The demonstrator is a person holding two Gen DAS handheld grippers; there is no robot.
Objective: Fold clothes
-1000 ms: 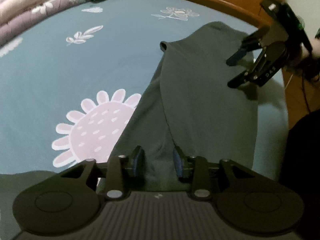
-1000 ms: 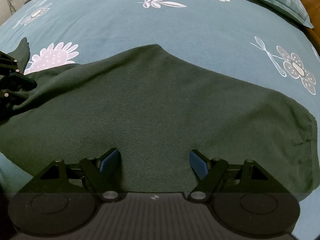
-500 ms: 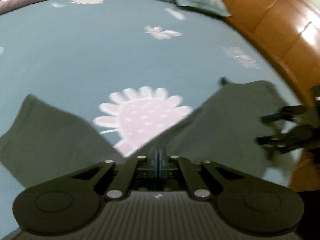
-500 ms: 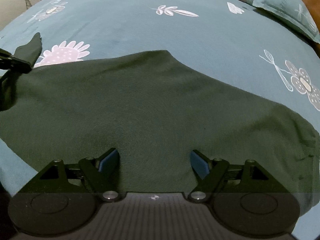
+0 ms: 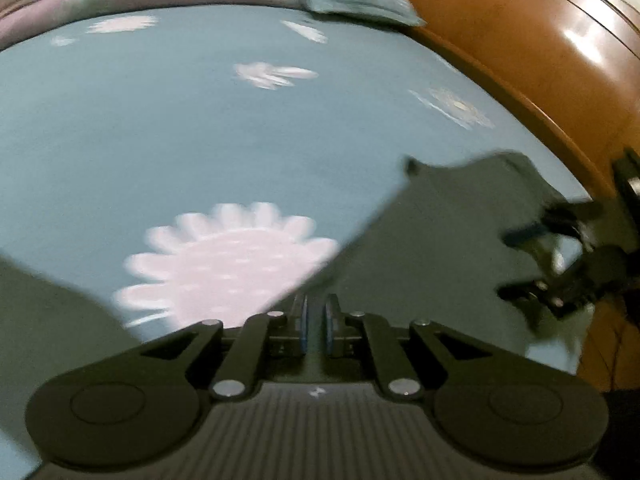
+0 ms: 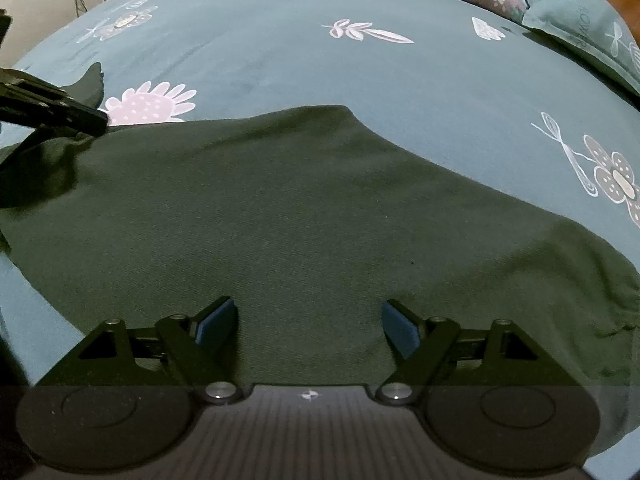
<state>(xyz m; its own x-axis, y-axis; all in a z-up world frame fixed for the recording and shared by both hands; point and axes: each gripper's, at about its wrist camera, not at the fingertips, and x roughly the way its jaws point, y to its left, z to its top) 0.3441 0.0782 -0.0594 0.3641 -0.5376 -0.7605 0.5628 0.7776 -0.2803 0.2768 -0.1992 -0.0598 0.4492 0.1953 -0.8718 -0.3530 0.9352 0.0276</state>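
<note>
On the left, our left gripper has its blue pads drawn nearly together with a thin gap between them; the view is blurred, so we cannot tell whether cloth is pinched there. Seen from the right wrist, it sits at the garment's left end, where the fabric looks bunched and slightly raised.

In the middle, the dark green garment lies spread across the teal floral bedsheet, mostly flat, one edge just beside the pink flower print.

On the right, our right gripper hovers low over the near edge of the garment, jaws wide apart and holding nothing.

What we judge could go wrong: if the left pads have only a sliver of cloth, a pull could slip it free and drop the edge in a crumple. With the right end unpinned, dragging from the left could skew the whole garment across the sheet rather than crease it cleanly.
</note>
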